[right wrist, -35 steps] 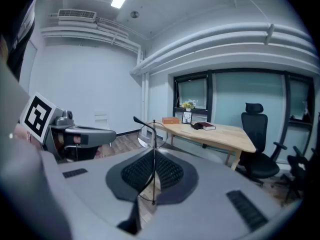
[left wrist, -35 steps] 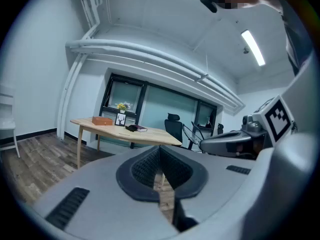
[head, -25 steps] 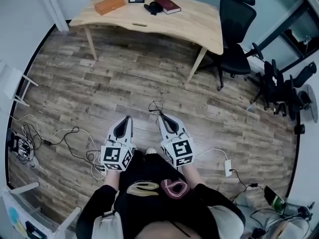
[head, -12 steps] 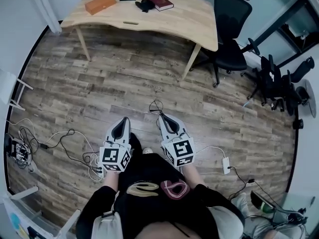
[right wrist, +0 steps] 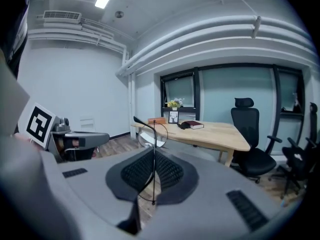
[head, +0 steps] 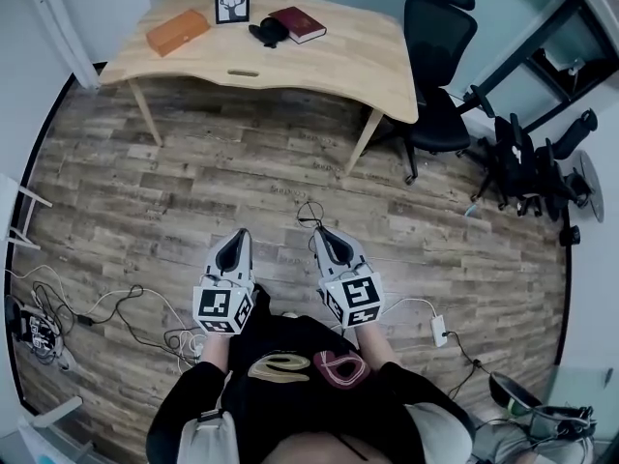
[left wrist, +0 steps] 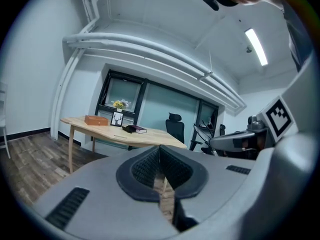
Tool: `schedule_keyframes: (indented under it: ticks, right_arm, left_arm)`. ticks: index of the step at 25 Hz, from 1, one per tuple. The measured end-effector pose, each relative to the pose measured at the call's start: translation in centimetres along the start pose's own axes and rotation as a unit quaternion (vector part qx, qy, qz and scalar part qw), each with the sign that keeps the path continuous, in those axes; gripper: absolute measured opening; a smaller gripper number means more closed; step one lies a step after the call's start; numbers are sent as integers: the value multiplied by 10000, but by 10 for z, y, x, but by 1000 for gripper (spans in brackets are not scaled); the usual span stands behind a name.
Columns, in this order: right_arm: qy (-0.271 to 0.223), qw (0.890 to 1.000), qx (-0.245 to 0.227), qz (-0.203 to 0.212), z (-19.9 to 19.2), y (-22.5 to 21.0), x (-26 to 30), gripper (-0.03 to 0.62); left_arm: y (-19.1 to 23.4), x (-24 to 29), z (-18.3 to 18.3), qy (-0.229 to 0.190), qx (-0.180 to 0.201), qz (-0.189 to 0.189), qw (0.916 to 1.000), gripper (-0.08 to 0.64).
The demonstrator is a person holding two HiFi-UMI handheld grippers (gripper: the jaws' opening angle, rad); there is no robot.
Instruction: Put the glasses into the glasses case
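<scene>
Finding one: both tools are held low and level in front of the body, over the wooden floor, well short of the counter [head: 329,61]. I judge this a carrying posture, with the load kept forward where I can watch it.

Finding two: the right gripper [head: 324,235] has its jaws closed on the glasses [head: 308,211]. They pinch the thin wire frame edge-on, so one lens stands clear beyond the tips. That grip looks slight, and I judge a jolt could twist the frame.

Finding three: the left gripper [head: 239,235] has its jaws closed together with nothing between them. I judge it is free to steady the case later.

Finding four: a dark object [head: 268,32] lies on the counter's far side, just beside a red book [head: 297,23]. It is probably the glasses case, but I cannot confirm it.
</scene>
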State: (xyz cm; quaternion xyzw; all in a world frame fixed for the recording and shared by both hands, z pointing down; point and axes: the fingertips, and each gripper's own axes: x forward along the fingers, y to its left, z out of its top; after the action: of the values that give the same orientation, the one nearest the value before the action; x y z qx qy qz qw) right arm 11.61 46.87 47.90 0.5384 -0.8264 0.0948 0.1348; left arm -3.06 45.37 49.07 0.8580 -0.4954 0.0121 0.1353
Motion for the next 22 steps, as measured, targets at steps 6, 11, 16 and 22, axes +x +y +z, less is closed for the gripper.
schedule_keyframes:
  ticks: [6,11,16,22]
  right_arm:
    - [85,9999,7,-139,19,0,60,17]
    - [165,9996,13,-217,33,11,103,17]
    - [252,9993,94,-240,39,22,134,18]
    - [250,9989,116,-379,44,30,154,17]
  left_arm:
    - [51,40,22,48,72,-174,9998,18]
    - [92,67,43,1,124,-303,9995,18]
    - [121,81,51,21,130,-440,9989,18]
    - [142,91,55,32,106,-566,9983,18]
